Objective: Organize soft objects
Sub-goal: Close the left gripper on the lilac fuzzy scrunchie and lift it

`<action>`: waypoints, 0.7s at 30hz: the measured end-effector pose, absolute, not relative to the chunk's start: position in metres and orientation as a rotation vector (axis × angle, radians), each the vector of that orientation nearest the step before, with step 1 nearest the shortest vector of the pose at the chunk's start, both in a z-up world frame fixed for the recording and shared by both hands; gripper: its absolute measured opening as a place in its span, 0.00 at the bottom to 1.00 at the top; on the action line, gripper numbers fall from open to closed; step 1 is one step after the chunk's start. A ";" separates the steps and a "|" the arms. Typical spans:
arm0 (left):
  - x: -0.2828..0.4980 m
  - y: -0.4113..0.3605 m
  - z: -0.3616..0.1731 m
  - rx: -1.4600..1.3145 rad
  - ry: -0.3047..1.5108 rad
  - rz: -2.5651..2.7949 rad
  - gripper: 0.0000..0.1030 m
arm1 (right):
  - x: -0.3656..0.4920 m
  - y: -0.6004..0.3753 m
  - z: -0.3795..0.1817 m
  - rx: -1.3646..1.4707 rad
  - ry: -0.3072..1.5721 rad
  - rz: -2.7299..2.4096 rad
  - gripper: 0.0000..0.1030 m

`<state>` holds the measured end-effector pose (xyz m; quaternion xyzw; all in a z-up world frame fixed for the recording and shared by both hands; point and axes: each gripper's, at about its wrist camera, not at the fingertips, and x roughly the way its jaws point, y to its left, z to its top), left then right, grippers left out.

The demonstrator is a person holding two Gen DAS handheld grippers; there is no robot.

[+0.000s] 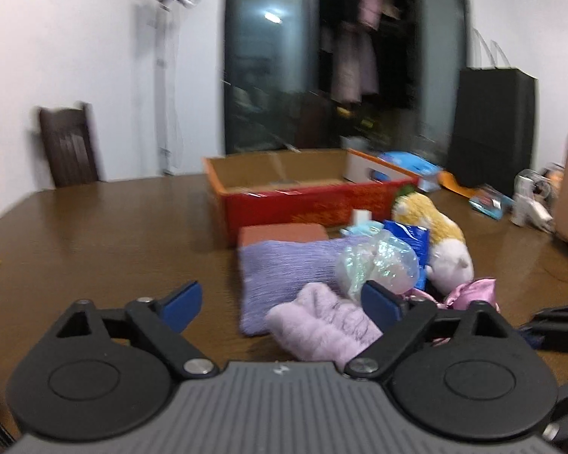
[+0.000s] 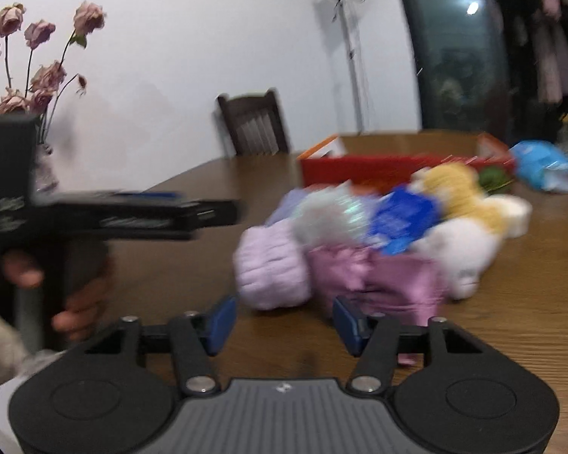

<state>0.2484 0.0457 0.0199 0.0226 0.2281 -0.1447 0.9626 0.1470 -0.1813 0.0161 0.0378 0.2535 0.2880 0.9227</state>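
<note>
On the far left of the left wrist view a dark chair (image 1: 70, 143) stands against the white wall, behind the brown table (image 1: 113, 227). The left claw (image 1: 282, 306) hangs low over the near table edge with its blue pads spread apart; nothing is pressed between them. Its left pad (image 1: 183, 304) is over bare wood. Between the pads lie the near corner of a lilac knit cloth (image 1: 284, 268) and a fluffy pink bundle (image 1: 322, 329), which lies just beside the right pad (image 1: 378, 304); whether they touch is unclear. Past the cloth sits a brick-red block (image 1: 282, 232), and farther still an open red box (image 1: 306, 196). Right of the cloth come a crinkled clear bag (image 1: 378, 265), a blue packet (image 1: 411, 238), a yellow-and-white plush (image 1: 443, 242) and a shiny pink cloth (image 1: 473, 293).

In the blurred right wrist view, dried roses (image 2: 30, 60) stand far left. A hand (image 2: 79, 302) grips the other claw's handle there. The right claw (image 2: 280, 321) is also unclenched, pads narrower apart, with only table between them. The heap lies just beyond its tips: the pink bundle (image 2: 270, 265) ahead and the shiny pink cloth (image 2: 382, 283) by the right pad (image 2: 346, 321), with the plush (image 2: 462, 227) to the right.
</note>
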 end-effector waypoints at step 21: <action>0.212 0.042 0.001 -0.210 0.762 -0.514 0.50 | 0.145 -0.228 0.027 0.086 0.671 0.704 0.57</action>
